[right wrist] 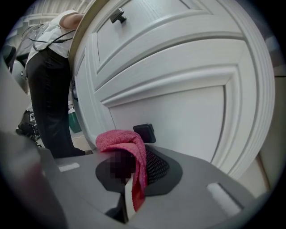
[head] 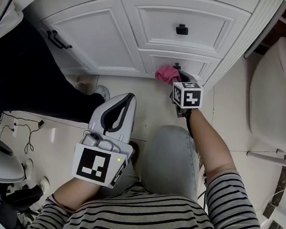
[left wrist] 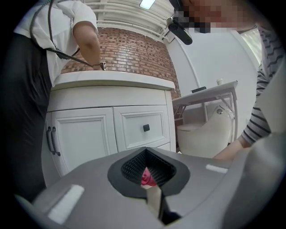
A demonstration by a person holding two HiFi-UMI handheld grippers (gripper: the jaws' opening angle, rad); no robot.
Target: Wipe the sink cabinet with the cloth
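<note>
Right gripper (right wrist: 129,183) is clamped on the pink cloth (right wrist: 123,142). The cloth is bunched over the jaw tips and sits against the lower drawer front (head: 163,62) of the white sink cabinet (head: 95,31), just beside the drawer's black knob (right wrist: 145,132). Left gripper (left wrist: 151,190) hangs over the floor tiles (head: 148,107), apart from the cabinet, jaws together on nothing.

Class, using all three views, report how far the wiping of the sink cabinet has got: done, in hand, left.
Done: the right gripper is shut on the pink cloth. In hand: the cloth is at the lower drawer, beside its black knob. Left: no surface shows wiping marks, so the upper drawer and the door probably remain. The left gripper is shut, empty, held back.
</note>
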